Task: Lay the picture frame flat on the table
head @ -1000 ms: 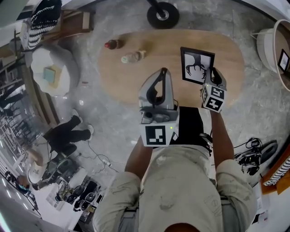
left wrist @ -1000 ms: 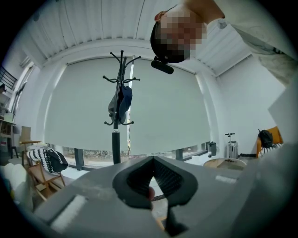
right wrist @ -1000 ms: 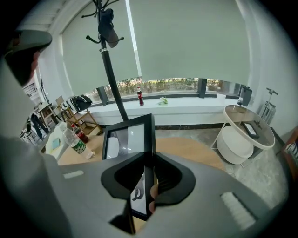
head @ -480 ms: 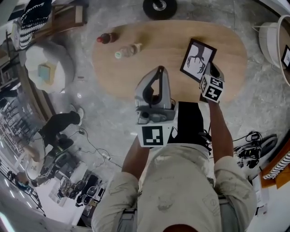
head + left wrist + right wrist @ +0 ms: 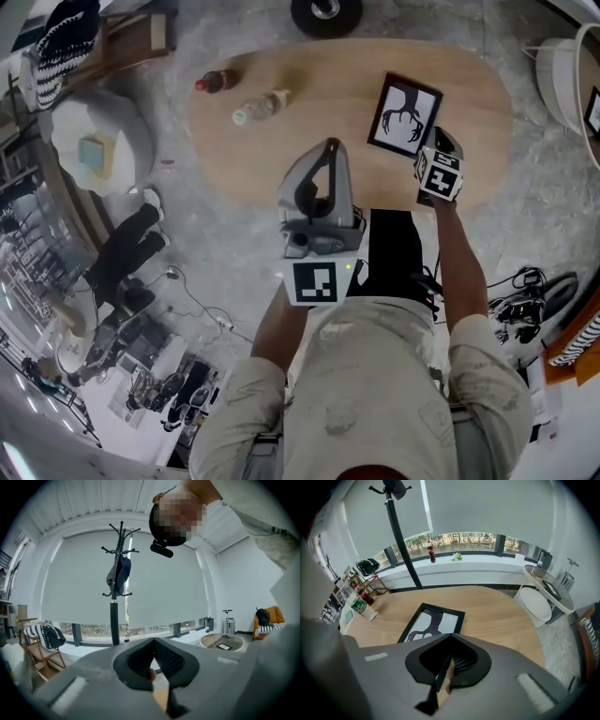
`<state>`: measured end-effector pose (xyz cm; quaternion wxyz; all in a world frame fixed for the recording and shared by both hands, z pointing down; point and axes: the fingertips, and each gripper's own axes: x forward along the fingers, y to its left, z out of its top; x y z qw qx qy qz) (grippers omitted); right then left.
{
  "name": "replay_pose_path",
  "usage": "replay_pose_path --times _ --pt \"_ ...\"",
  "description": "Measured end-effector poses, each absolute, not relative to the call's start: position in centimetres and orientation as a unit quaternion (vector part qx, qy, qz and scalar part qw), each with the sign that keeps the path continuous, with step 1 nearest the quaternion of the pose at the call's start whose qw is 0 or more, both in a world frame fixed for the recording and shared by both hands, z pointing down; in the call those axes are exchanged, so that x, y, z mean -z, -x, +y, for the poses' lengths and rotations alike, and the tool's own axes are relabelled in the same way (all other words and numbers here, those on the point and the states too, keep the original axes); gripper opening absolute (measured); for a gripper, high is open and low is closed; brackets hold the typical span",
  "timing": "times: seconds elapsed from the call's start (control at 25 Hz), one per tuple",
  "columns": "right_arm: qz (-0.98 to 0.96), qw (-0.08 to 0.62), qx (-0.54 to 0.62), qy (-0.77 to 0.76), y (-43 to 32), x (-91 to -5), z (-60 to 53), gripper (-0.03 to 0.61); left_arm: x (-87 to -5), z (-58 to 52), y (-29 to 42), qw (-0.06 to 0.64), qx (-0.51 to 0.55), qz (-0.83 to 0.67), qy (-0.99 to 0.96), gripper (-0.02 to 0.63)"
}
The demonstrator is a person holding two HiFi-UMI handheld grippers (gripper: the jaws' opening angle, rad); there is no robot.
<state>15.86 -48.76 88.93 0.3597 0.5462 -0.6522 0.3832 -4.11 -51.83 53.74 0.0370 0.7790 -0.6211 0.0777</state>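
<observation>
over the table's right end in the head view, finds the picture frame turned askew and tipped lower than a second ago, with the right gripper at its near edge. looks past the left gripper at a window, jaws pressed together on nothing. shows the right gripper pinching the frame's dark edge, the frame almost flat on the wood, so probably near release.

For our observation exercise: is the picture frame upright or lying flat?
Flat or nearly: picture frame lies face up on the table; near edge hidden behind right hand-held gripper.
</observation>
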Motion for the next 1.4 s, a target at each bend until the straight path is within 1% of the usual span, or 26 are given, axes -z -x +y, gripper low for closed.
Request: replay_pose_path --times 0.72,1.4 --pt "-0.658 0.365 -0.385 -0.535 -15.4 -88.8 -48.0 0.002 -53.0 -51.4 3.9 0.034 -0.076 -0.619 -0.781 0.005" --pt "-0.669 0.356 -0.366 -0.54 -14.5 -84.9 -47.1 0.002 -50.0 -49.1 4.9 0.02 -0.062 -0.62 -0.782 0.005"
